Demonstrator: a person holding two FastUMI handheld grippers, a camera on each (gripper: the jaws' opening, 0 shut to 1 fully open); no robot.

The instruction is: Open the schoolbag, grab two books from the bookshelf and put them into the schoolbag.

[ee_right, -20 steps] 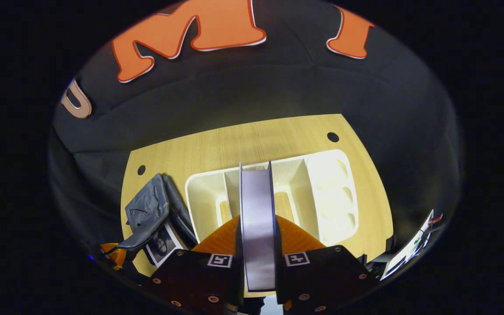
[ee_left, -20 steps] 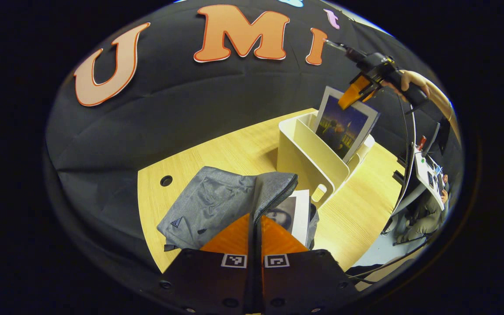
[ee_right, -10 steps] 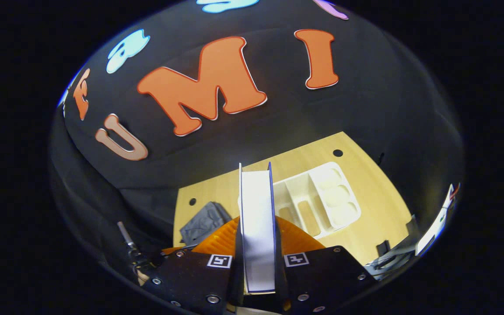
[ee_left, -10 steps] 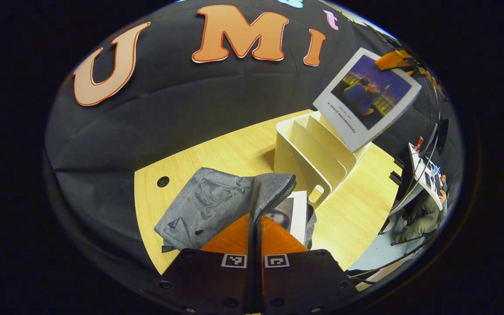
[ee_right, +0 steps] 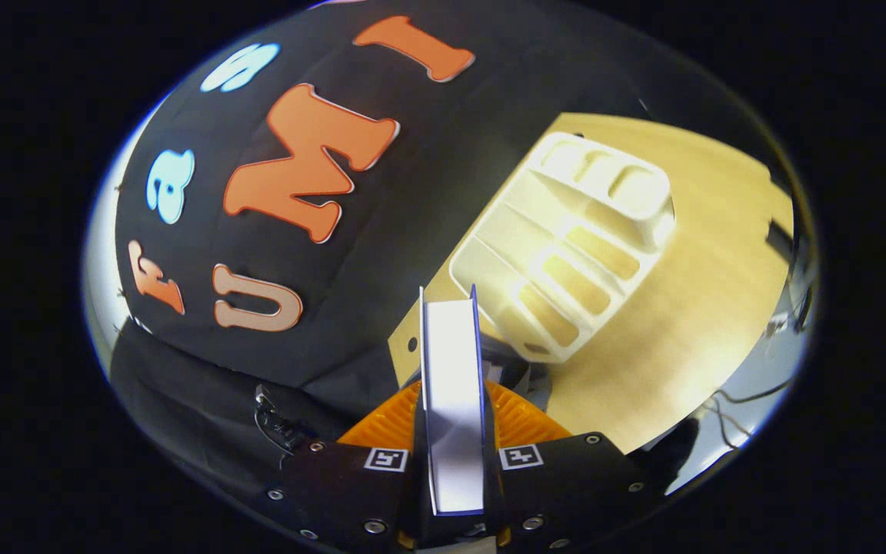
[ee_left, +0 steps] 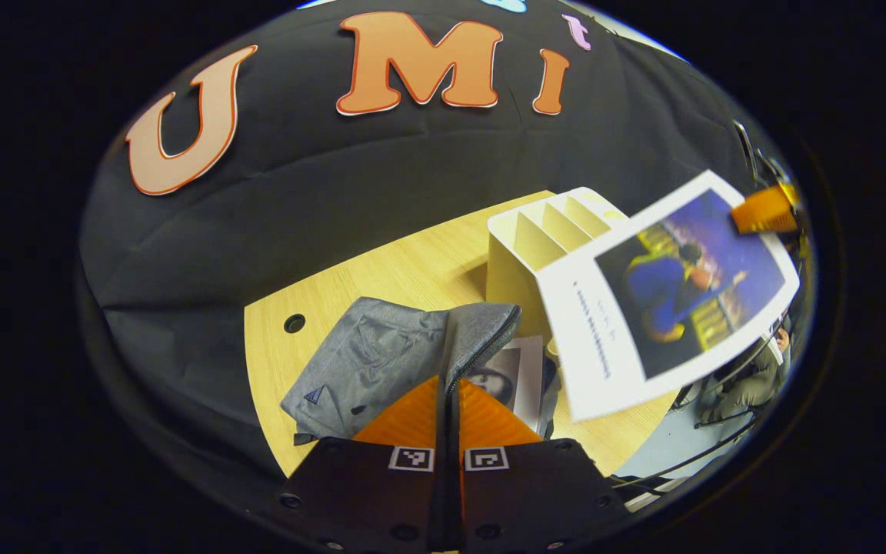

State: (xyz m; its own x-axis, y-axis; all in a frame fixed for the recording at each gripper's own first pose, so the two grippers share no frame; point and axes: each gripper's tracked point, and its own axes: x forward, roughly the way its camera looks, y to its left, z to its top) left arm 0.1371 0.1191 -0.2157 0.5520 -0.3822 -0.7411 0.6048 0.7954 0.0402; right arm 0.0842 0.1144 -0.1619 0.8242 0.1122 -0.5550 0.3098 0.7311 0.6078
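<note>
In the left gripper view, the left gripper (ee_left: 449, 392) is right at the bottom, and its two fingers are pressed together on the zipper edge of the grey schoolbag (ee_left: 381, 358), holding that edge up so the bag stays open. Just past the fingers, a first book (ee_left: 516, 373) with a pale cover lies inside the open bag, a little to the right. The bag sits on a wooden table (ee_left: 381, 269). Farther on and to the right stands the cream bookshelf (ee_left: 524, 238), and its slots that can be seen have nothing in them. In front of the shelf and up in the air hangs a second book (ee_left: 666, 296) with a white edge and a blue picture on it, tilted over. The right gripper (ee_left: 766, 211) holds it at its far top corner, near the right side of the view. In the right gripper view, the right gripper (ee_right: 452, 431) has its fingers closed on that same book (ee_right: 452, 385), one finger on each cover, and the book's thin edge sticks straight out ahead. Beyond the book, up and to the right, the bookshelf (ee_right: 574, 246) is seen from above on the table (ee_right: 681, 308). A bit of grey just past the fingers may be the bag, but it is too hidden to be sure.
</note>
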